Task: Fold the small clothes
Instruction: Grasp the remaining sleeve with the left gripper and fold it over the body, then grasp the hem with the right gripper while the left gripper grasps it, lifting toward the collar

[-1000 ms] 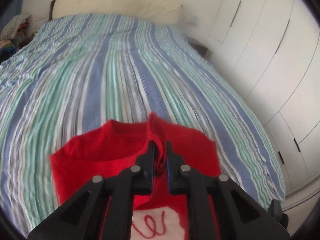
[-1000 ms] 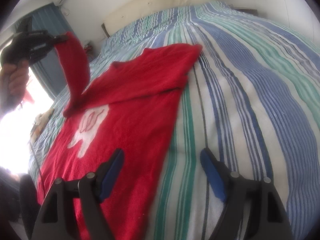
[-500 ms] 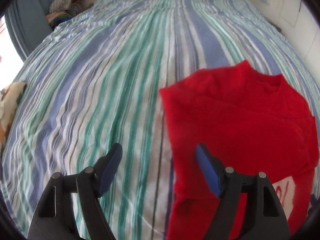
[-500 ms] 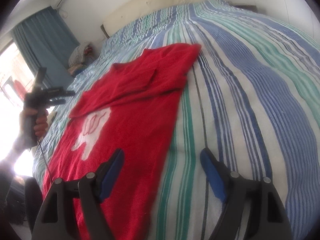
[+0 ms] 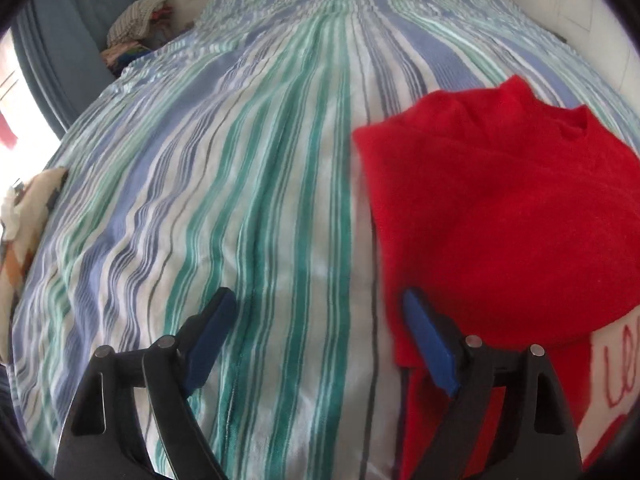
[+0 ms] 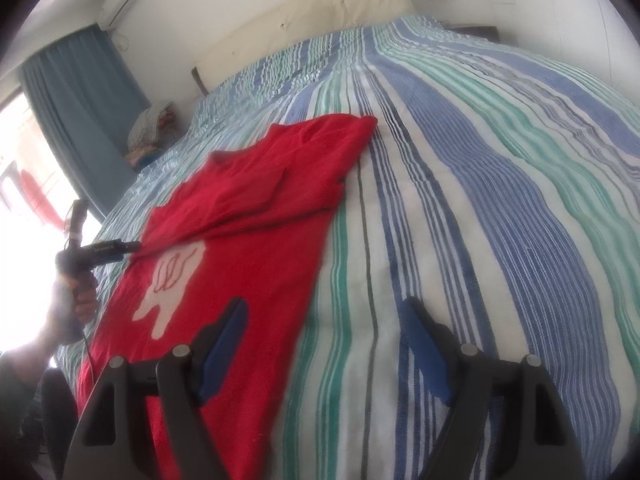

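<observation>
A small red sweater (image 6: 256, 216) with a white patch on its front (image 6: 168, 284) lies flat on the striped bed, both sleeves folded in across the chest. It also shows in the left wrist view (image 5: 500, 208). My left gripper (image 5: 316, 340) is open and empty, low at the sweater's left edge; its right finger overlaps the red cloth. In the right wrist view it shows at the sweater's far side (image 6: 120, 246). My right gripper (image 6: 324, 344) is open and empty, just over the sweater's right hem edge.
The blue, green and white striped bedspread (image 6: 480, 200) covers the whole bed. A cream headboard (image 6: 320, 12) stands at the far end. A pile of clothes (image 5: 136, 28) sits beside the bed near a blue curtain (image 6: 76, 92). A patterned cloth (image 5: 24, 216) lies at the bed's left edge.
My left gripper let go of the sleeve it held up, opened, and moved down to the sweater's left edge. The sleeve now lies folded across the chest. My right gripper barely moved.
</observation>
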Available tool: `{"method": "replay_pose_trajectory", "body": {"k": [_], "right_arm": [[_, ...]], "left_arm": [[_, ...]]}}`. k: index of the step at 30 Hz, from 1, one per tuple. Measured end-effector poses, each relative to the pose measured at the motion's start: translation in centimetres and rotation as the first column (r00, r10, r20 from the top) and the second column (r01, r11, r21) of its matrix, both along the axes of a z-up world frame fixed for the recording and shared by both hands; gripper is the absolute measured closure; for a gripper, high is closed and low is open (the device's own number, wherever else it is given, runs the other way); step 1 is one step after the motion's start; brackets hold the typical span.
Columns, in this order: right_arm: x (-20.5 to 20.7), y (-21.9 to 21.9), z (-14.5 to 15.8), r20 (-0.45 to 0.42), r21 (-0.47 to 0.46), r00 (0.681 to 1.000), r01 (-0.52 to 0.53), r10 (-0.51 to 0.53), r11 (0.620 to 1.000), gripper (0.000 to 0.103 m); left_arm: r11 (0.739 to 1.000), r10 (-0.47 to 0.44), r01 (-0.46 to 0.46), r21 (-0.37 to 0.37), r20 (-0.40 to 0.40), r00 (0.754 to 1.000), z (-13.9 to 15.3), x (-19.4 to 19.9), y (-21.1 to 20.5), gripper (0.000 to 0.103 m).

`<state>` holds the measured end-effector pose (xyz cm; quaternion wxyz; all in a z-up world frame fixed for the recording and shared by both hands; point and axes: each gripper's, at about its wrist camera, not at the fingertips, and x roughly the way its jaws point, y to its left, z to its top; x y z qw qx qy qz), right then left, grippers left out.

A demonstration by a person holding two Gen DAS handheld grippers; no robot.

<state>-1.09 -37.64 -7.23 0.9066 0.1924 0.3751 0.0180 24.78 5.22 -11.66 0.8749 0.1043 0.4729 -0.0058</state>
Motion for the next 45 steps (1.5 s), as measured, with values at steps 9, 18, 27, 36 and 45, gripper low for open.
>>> {"method": "replay_pose_trajectory", "body": {"k": [9, 18, 27, 36, 45], "right_arm": [[-1.0, -0.2, 0.9, -0.028, -0.104, 1.000, -0.005, 0.002, 0.995, 0.025], [-4.0, 2.5, 9.2, -0.034, -0.307, 0.978, -0.206, 0.206, 0.929, 0.025], [-7.4, 2.8, 8.7, -0.145, -0.116, 0.947, -0.305, 0.287, 0.945, 0.020], [-11.8, 5.5, 0.3, -0.259, 0.209, 0.921, -0.240, 0.290, 0.948, 0.025], [-10.4, 7.1, -2.9, -0.272, 0.305, 0.912, -0.220, 0.306, 0.927, 0.098]], "left_arm": [[0.996, 0.067, -0.056, -0.070, 0.166, 0.984, 4.9, -6.0, 4.0, 0.008], [0.987, -0.096, 0.033, 0.155, 0.419, 0.903, 17.3, -11.7, 9.5, 0.002], [0.954, -0.289, 0.282, -0.098, -0.067, 0.955, 5.1, -18.7, 4.3, 0.007], [0.941, -0.251, 0.198, -0.274, -0.172, 0.953, 1.1, -24.9, 3.6, 0.018], [0.921, -0.295, 0.223, -0.318, -0.202, 0.934, 0.5, -25.7, 2.6, 0.094]]}}
